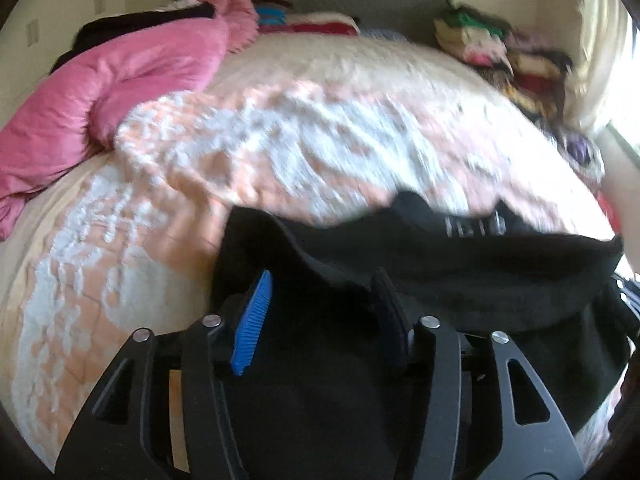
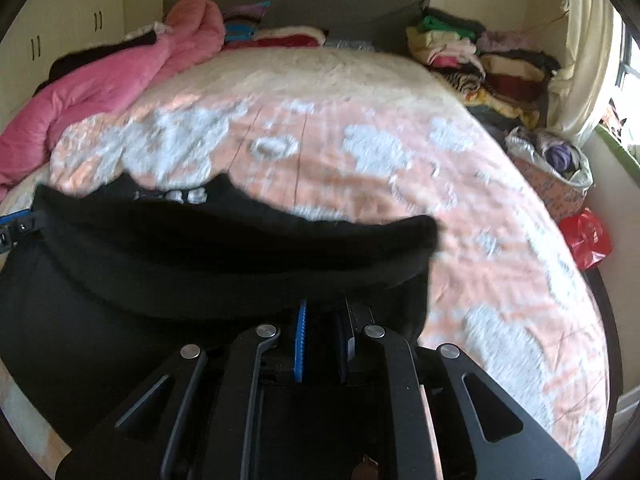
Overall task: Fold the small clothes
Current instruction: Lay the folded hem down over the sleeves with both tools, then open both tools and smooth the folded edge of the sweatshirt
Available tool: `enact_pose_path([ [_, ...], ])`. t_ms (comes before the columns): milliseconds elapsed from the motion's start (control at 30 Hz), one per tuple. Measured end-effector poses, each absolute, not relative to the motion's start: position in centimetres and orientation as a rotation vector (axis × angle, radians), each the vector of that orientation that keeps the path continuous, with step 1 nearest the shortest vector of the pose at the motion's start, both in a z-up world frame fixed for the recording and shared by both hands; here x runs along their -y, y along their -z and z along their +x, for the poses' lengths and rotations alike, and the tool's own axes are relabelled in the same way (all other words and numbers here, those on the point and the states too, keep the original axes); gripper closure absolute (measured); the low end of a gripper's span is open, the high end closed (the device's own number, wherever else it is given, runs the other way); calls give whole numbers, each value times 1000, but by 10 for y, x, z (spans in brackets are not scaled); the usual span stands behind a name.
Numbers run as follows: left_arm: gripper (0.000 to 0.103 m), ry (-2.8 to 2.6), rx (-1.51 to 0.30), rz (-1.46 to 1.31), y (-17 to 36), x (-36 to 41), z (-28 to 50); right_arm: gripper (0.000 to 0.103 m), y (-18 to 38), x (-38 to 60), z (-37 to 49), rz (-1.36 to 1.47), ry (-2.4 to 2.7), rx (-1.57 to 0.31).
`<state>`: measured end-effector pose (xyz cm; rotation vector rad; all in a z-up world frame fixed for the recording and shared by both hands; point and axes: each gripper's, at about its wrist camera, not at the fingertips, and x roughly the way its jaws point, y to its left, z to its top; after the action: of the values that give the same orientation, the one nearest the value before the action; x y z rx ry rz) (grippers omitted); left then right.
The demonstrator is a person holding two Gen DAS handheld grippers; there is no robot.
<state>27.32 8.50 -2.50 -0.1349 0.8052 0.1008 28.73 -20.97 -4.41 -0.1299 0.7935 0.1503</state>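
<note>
Writing: white letters show on the black garment [image 2: 224, 248], upper left of centre in the right view, too smeared to read; the same print sits right of centre in the left view [image 1: 472, 272].
Black garment: hangs lifted over the bed [image 2: 360, 152], stretched across the lower half of both views, its top edge folded over.
Left gripper [image 1: 320, 296]: fingers fairly wide apart with the cloth's edge draped between them; I cannot tell whether it is really pinching.
Right gripper [image 2: 324, 316]: blue pad [image 2: 301, 340] and its partner nearly pressed together, with the garment's edge in the narrow gap.
Bag: a pale plastic bag [image 2: 560, 160] at the right edge holds purple and dark cloth; nothing readable on it.
Red bag: a red plastic bag [image 2: 586, 236] lies below it, contents hidden.
Clothes pile: folded clothes [image 2: 480, 60] stacked at the upper right, by the headboard.
Pink quilt: bunched quilt [image 1: 120, 80] along the upper left.
Bedspread: peach with white patches, blurred.
</note>
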Motion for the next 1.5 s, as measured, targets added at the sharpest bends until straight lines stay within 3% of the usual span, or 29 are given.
enact_pose_path([
  [133,52,-136,-753,-191,18,-112,265,86,38,227,294,-133,-101,-779],
  [200,47,-142,-752,-207,20,-122,262,69,40,236,298,-136,-76,-793],
  [267,46,-144,-759,-231,25,-131,260,63,44,242,301,-128,-75,-812],
  [467,43,-81,-813,-277,42,-137,267,60,59,248,313,-89,-56,-862],
  [533,53,-69,-811,-264,42,-133,268,69,60,247,313,-80,-66,-862],
  [567,59,-65,-810,-258,42,-132,268,80,61,246,315,-68,-90,-864],
  [600,76,-65,-807,-251,42,-130,268,89,60,245,314,-60,-102,-862],
  [633,93,-71,-803,-240,42,-130,268,91,60,244,313,-57,-104,-857],
  [667,100,-68,-799,-238,42,-130,267,92,58,243,311,-52,-107,-850],
  [1067,100,-65,-676,-299,12,-154,257,94,12,254,307,-25,-90,-694],
  [1500,97,-111,-792,-222,45,-151,271,93,61,244,321,-82,-22,-794],
])
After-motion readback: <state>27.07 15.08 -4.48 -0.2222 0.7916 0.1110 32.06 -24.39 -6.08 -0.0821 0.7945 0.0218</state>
